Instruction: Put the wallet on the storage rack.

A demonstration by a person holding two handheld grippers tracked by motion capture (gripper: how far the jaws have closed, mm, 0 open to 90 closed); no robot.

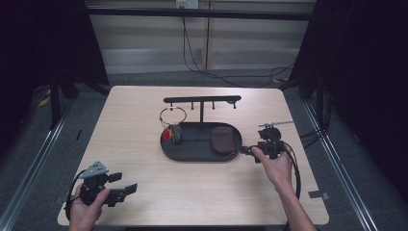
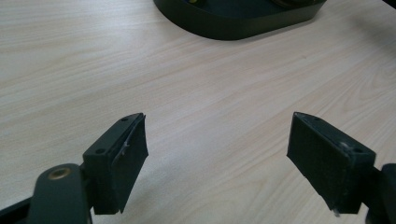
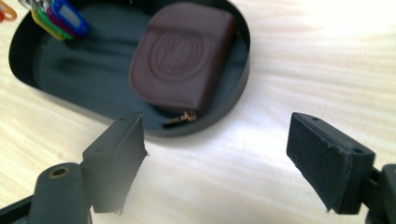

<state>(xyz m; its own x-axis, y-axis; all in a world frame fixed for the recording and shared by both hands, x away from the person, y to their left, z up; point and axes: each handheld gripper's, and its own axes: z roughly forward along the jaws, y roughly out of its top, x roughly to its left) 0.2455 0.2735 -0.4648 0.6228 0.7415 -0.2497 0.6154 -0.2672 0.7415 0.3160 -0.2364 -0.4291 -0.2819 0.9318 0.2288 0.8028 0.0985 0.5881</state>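
We hold the right tool (image 1: 248, 151) wide at the tray's (image 1: 192, 155) right end, seemingly lined up for the brown pouch (image 3: 183, 55), while the left tool (image 1: 126, 183), also wide, waits over the near-left desk (image 1: 134, 130).

A recording lab or test studio around me, black curtains (image 1: 43, 43) hanging at both sides of my pale wood bench (image 1: 134, 144), bare grey floor (image 1: 29, 144), metal floor rails (image 1: 33, 163), loose cables (image 1: 202, 67) trailing beyond the bench's far edge
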